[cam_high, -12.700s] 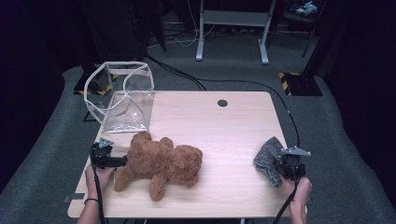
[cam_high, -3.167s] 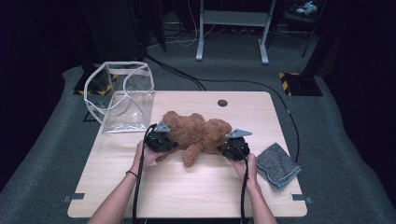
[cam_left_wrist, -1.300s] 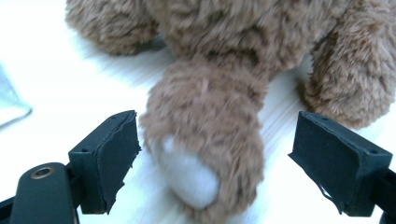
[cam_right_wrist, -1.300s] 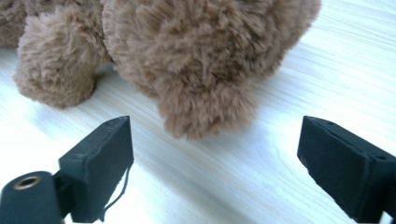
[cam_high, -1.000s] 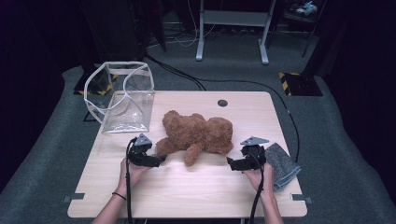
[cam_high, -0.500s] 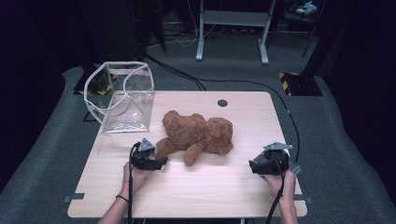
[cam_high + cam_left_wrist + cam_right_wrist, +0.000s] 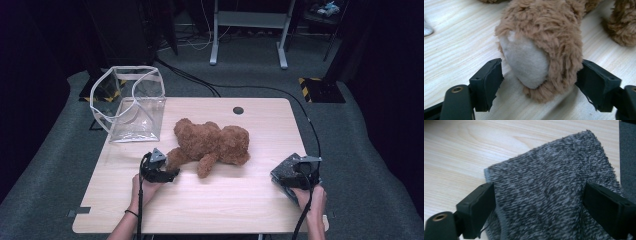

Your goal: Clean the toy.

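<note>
Brown and fluffy, the teddy bear (image 7: 212,145) lies in the middle of the pale wooden counter (image 7: 225,200), in the same spot as a second ago. The right hand-held gripper (image 7: 296,173) has moved from near the bear to the counter's right edge, over the grey fuzzy cloth (image 7: 554,187). Its jaws have just been closing a little; they stand apart with the cloth between them, not pinching it. The left hand-held gripper (image 7: 539,85) sits low at the bear's foot (image 7: 534,60). Its jaws have been closing too; the right one touches the fur, the left one has a gap. A clear plastic bag (image 7: 131,102) stands at the back left.
</note>
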### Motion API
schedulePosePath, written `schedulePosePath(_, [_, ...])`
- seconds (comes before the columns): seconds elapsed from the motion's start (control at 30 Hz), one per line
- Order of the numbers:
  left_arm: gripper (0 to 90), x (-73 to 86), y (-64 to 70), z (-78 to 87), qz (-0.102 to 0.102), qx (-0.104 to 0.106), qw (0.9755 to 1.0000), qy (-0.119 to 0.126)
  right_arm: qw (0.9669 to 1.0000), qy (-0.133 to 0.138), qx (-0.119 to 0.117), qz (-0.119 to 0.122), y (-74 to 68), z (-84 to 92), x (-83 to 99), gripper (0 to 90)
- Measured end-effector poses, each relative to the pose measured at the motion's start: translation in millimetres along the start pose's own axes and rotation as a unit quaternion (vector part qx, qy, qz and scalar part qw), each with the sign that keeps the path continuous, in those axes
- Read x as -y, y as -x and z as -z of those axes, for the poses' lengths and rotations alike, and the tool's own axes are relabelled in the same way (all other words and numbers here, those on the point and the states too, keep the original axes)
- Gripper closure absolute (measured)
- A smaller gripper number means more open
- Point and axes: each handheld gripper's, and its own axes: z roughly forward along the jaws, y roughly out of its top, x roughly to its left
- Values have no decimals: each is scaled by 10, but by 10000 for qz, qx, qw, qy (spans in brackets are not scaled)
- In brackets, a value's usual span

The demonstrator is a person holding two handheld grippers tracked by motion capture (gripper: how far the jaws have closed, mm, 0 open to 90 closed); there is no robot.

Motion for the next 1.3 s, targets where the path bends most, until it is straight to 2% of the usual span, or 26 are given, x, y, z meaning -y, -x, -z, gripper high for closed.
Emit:
schedulePosePath(0.03, [259, 1, 4, 2, 71, 3, 10000, 28, 10000, 0, 13, 24, 10, -13, 0, 143])
schedulePosePath(0.07, [292, 8, 3, -5, 83, 16, 9999, 128, 10000, -39, 16, -82, 0, -24, 2, 151])
schedulePosePath(0.23, [439, 6, 5, 17, -6, -25, 10000, 85, 9998, -143, -5, -133, 11, -97, 19, 272])
schedulePosePath(0.3, [468, 9, 12, 14, -14, -37, 9999, 116, 9998, -119, -42, -139, 22, -92, 19, 353])
schedulePosePath(0.33, [487, 10, 14, 12, -10, -60, 9999, 134, 9998, -81, -72, -165, 38, -89, 23, 429])
schedulePosePath(0.4, [494, 10, 14, 15, -22, -69, 9999, 127, 9996, -94, -54, -247, 30, -80, 25, 463])
schedulePosePath(0.47, [510, 12, 20, 13, -9, -100, 9998, 144, 9998, 7, -69, -160, 40, -77, 31, 587])
schedulePosePath(0.5, [510, 12, 20, 13, -9, -100, 9998, 144, 9998, 7, -69, -160, 40, -77, 31, 587])
schedulePosePath(0.6, [517, 13, 20, 14, -8, -113, 9998, 145, 9998, 30, -52, -207, 18, -62, 46, 689])
schedulePosePath(0.63, [519, 13, 22, 14, -3, -126, 9998, 145, 9999, 63, -36, -147, 20, -60, 51, 714])
schedulePosePath(0.8, [536, 15, 25, 14, 33, -128, 9998, 154, 9997, 206, 14, -147, 3, -41, 81, 753])
schedulePosePath(0.87, [536, 15, 26, 14, 34, -129, 9998, 154, 9991, 346, -92, -212, 0, -6, 88, 758])
schedulePosePath(1.0, [538, 15, 25, 14, 35, -121, 9998, 157, 9987, 471, -120, -182, -24, 60, 70, 760])
schedulePosePath(1.17, [537, 14, 22, 17, 31, -101, 9998, 143, 9964, 811, -248, -29, -112, 214, -28, 760])
schedulePosePath(1.3, [537, 15, 22, 16, 42, -98, 9998, 149, 9955, 895, -301, 53, -157, 279, -108, 759])
